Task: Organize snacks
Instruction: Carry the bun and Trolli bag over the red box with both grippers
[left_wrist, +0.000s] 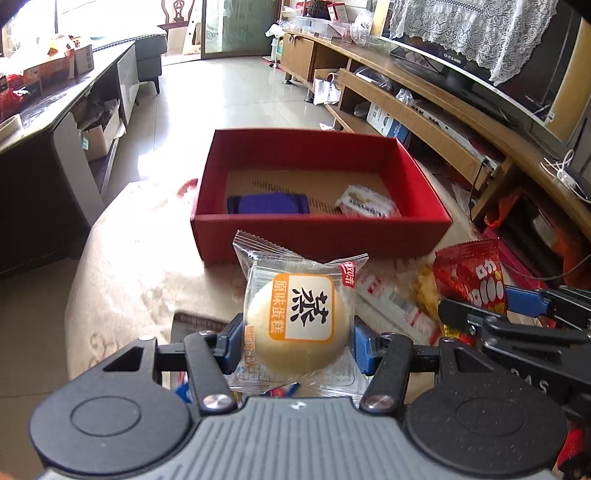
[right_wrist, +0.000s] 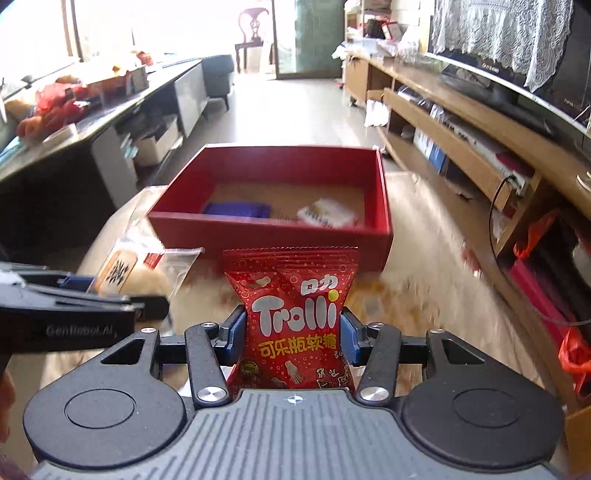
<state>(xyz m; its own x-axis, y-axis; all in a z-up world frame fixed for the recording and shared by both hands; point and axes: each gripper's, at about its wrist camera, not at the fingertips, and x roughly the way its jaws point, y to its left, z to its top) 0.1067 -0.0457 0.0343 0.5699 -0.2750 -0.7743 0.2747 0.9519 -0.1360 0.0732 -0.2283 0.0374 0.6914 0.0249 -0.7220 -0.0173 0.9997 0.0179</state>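
My left gripper (left_wrist: 297, 341) is shut on a clear-wrapped round steamed cake (left_wrist: 295, 325) with an orange label, held above the cloth-covered table. My right gripper (right_wrist: 291, 334) is shut on a red Trolli gummy packet (right_wrist: 293, 317). The packet (left_wrist: 469, 273) also shows at the right of the left wrist view, and the cake (right_wrist: 129, 273) at the left of the right wrist view. A red open box (left_wrist: 321, 232) stands just ahead of both grippers. Inside it lie a blue packet (left_wrist: 267, 204) and a white packet (left_wrist: 367, 205).
Loose snack wrappers (left_wrist: 399, 306) lie on the beige table cloth (left_wrist: 140, 258) right of the left gripper. A dark low table (left_wrist: 55, 110) with boxes stands left. A wooden TV cabinet (left_wrist: 461, 122) with a television runs along the right. Tiled floor lies beyond the box.
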